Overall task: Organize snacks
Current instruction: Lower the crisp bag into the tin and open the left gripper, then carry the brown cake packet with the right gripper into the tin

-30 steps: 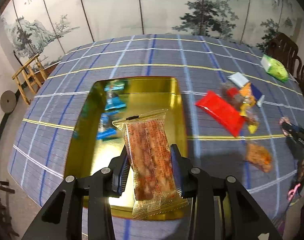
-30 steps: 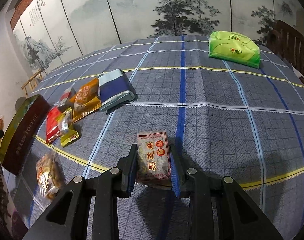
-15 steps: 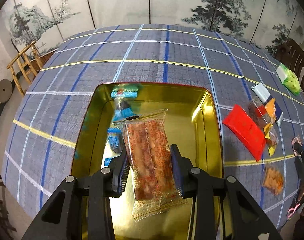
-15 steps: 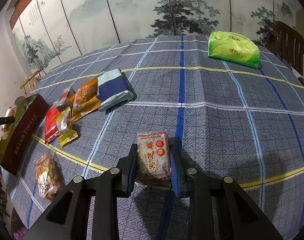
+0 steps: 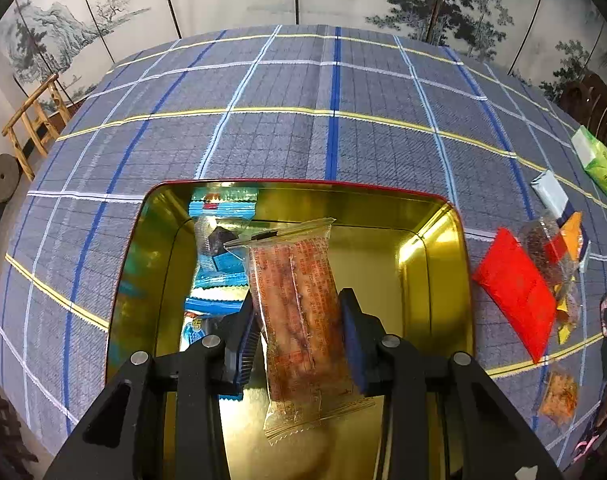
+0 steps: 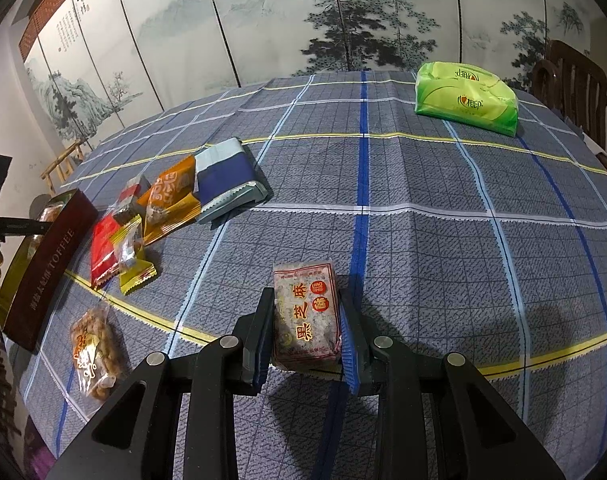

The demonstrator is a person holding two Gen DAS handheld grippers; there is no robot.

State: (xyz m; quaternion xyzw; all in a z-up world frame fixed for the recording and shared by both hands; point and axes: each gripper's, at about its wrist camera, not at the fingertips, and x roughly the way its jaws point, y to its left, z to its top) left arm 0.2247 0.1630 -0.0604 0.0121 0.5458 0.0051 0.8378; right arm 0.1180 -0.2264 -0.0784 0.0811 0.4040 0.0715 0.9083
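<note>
Snack packet (image 5: 299,312), pinched lengthwise by the left gripper (image 5: 299,336), hangs centre-frame directly over the gold tin (image 5: 435,264), beside blue packets (image 5: 219,252). Right gripper (image 6: 307,328) pinches a sesame bar (image 6: 306,320) at lower centre, well apart from the tin.

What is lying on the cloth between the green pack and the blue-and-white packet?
Nothing: in the right wrist view, only bare checked tablecloth separates the green pack from the blue-and-white packet.

The tin (image 5: 431,264) is viewed steeply and closely from the left wrist. The counter (image 6: 443,240) is viewed more shallowly from the right wrist, with the tin at nine o'clock. The red packet (image 5: 515,292) is shared.
</note>
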